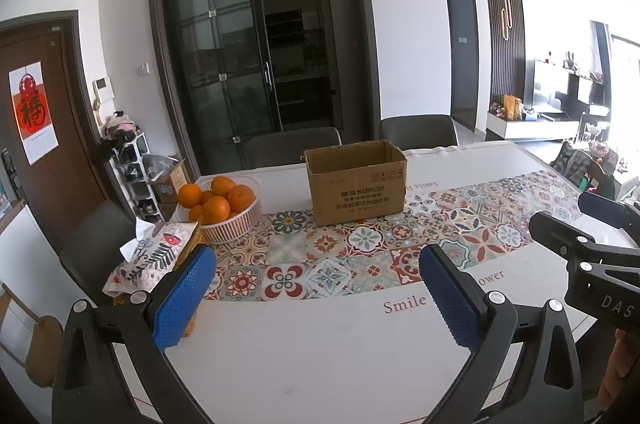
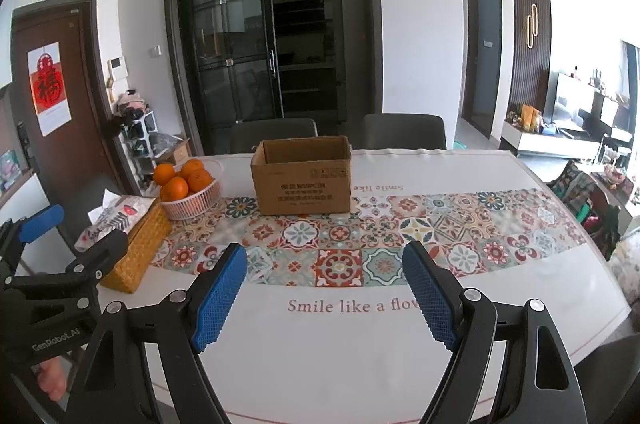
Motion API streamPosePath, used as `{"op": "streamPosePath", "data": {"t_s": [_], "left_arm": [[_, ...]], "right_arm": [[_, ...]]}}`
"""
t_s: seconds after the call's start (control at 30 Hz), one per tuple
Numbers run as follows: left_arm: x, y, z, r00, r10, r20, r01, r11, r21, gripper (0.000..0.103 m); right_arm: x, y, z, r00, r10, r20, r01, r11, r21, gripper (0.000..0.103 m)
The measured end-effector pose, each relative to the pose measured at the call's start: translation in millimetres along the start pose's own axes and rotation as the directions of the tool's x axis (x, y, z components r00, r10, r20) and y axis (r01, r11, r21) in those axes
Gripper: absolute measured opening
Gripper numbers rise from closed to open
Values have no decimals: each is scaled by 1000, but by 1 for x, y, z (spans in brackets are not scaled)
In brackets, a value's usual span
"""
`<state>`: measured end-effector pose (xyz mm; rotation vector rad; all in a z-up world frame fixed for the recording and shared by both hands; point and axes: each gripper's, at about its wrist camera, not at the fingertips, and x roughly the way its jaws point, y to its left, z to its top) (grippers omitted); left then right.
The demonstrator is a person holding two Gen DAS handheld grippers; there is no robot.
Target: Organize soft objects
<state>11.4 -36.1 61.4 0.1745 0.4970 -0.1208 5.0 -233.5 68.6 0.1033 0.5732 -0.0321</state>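
- Sitting open-topped near the far side of the table, a cardboard box [image 2: 303, 176] shows only bare inner walls from here; its floor is hidden, so I can't tell what lies inside.
- No soft object is visible anywhere on the tabletop; if any is in the box, I cannot see it.
- To the box's left a white ribbed basket [image 2: 192, 202] holds a heap of oranges [image 2: 182, 178], and just beside it stands a woven yellow tissue box [image 2: 136, 248] with a patterned cloth cover and a tissue poking up.
- Both grippers hover above the near edge: the left gripper [image 1: 316, 288] has its blue pads spread wide with nothing between them, and the right gripper [image 2: 326, 294] is likewise parted and empty.
- The table [image 2: 360, 364] wears a white cloth with a tiled floral band and the words "Smile like a flower".
- Behind it stand two grey chairs [image 2: 404, 132], dark glass sliding doors [image 2: 272, 36] and a brown door with a red calendar [image 2: 48, 88].
- The left wrist view catches the other gripper's black frame at right; the right wrist view catches the left one at left, with a fingertip beneath it.
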Motion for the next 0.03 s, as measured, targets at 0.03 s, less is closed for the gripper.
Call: {"op": "streamPosePath", "data": {"t_s": [0.03], "left_arm": [[0, 0, 0, 1000, 0, -1, 0, 1000, 0, 103]], "right_arm": [[0, -2, -1, 1000, 2, 0, -2, 1000, 0, 81]]}}
